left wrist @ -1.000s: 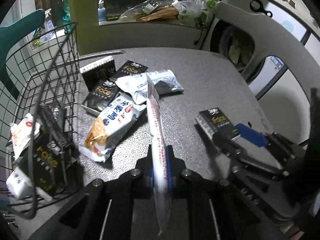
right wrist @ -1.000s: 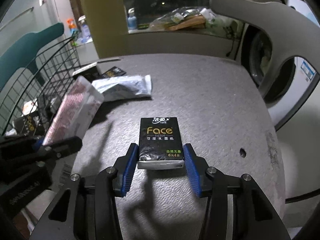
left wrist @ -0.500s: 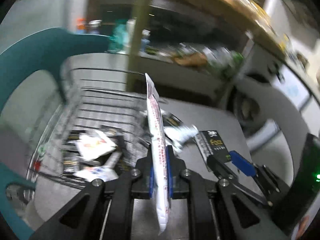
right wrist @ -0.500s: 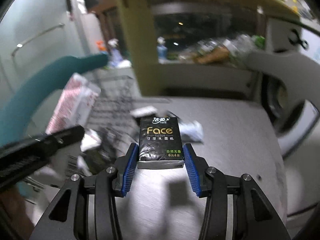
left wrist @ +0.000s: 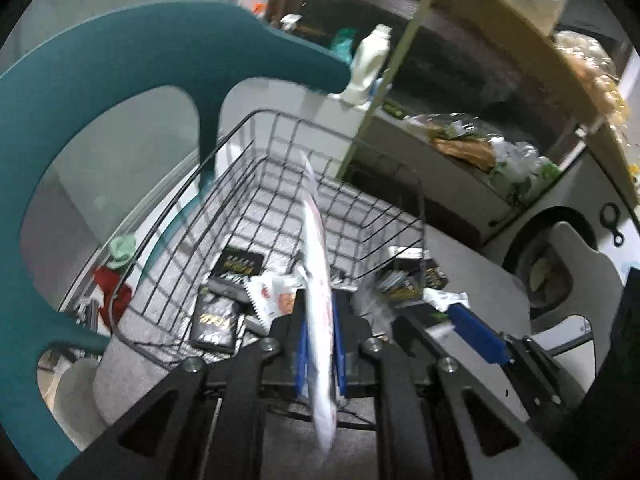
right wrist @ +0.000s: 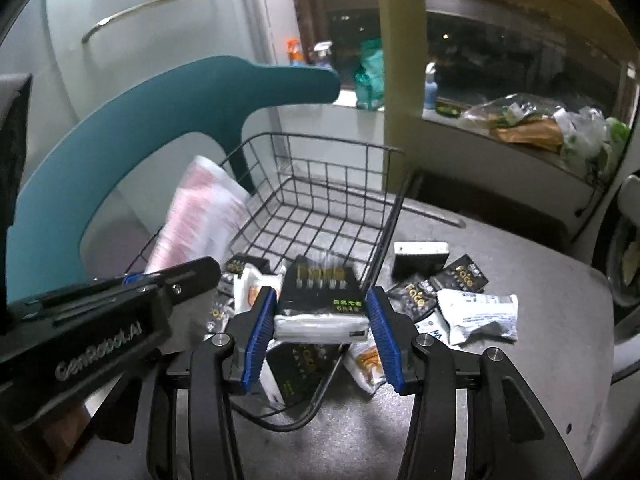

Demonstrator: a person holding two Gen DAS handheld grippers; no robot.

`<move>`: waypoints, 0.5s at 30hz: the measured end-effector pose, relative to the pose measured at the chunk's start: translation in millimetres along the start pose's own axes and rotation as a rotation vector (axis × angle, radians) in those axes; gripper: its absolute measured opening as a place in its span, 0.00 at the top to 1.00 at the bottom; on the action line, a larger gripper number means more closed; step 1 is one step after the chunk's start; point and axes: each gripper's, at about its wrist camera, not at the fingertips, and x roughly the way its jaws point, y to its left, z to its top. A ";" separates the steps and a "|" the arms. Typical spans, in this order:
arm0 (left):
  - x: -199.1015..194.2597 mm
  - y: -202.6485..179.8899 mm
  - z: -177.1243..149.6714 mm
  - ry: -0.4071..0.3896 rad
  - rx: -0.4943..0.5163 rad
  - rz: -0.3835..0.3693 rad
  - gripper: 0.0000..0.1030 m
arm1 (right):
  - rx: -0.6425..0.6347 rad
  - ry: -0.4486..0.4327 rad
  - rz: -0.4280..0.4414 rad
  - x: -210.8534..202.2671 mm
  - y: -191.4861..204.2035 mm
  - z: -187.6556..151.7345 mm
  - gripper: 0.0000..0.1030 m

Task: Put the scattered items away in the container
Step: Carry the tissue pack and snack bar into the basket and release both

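Wire basket (left wrist: pixel 280 184) on table (right wrist: pixel 540 280); white-pink packet (left wrist: pixel 318 280) seen between opening left gripper (left wrist: pixel 318 344) jaws above it; black tissue pack (right wrist: pixel 320 300) between opening right gripper (right wrist: pixel 320 332) jaws

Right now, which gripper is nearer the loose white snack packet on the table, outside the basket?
Right. The right gripper, jaws opening around a black tissue pack, hangs beside the white snack packet; the left gripper, with its pink-printed packet, is beyond the wire basket's far side.
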 end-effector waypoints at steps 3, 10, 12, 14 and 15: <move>-8.7 -0.4 -2.2 -0.030 0.006 -0.008 0.63 | 0.008 -0.007 -0.010 -3.9 -2.7 -4.2 0.51; -18.7 -17.0 -17.9 -0.010 0.082 -0.076 0.62 | 0.071 -0.071 -0.092 -39.3 -29.9 -20.9 0.51; -20.3 -32.3 -31.4 0.012 0.140 -0.095 0.62 | 0.092 -0.068 -0.144 -46.7 -43.2 -34.2 0.51; -21.3 -48.4 -48.1 0.032 0.197 -0.112 0.62 | 0.108 -0.056 -0.196 -52.1 -55.2 -48.8 0.51; -22.1 -56.2 -55.6 0.033 0.225 -0.116 0.62 | 0.121 -0.051 -0.224 -54.3 -62.9 -57.7 0.51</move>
